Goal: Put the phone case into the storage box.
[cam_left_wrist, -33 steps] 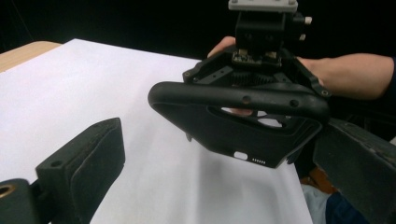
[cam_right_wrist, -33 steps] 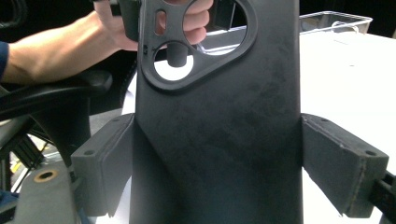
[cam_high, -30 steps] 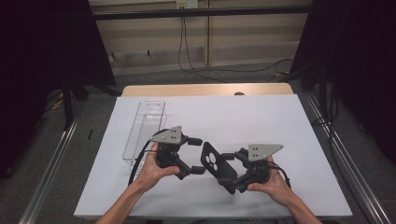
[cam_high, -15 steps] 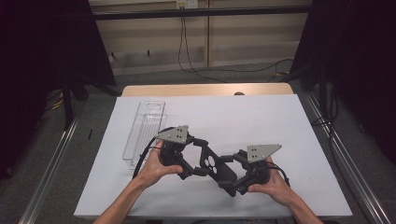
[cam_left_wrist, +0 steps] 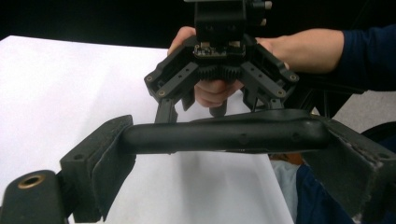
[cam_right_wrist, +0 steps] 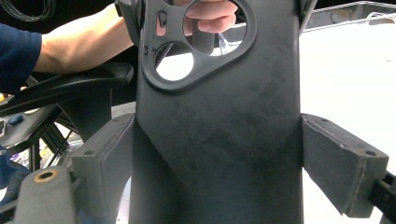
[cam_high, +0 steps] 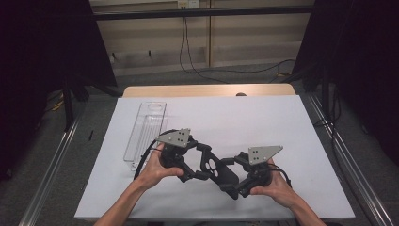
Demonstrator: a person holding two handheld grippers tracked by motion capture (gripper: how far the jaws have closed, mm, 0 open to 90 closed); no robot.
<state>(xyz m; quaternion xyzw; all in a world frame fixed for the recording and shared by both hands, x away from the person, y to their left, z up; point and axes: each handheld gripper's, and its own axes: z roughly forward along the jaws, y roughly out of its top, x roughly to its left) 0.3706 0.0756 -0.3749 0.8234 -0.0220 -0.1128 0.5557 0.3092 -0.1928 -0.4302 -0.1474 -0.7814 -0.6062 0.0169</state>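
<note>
Over the counter (cam_high: 282,122), near its front edge, one black bracket (cam_high: 214,165) spans both grippers. Left gripper (cam_left_wrist: 224,140) fingers clamp its thin edge; right gripper (cam_right_wrist: 217,154) fingers clamp its broad flat. Keep both grips steady and level. Count: one bracket, one clear tray (cam_high: 146,129), two grippers.

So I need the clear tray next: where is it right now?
In the high view the clear tray lies on the white sheet at its left, just beyond the left gripper.
</note>
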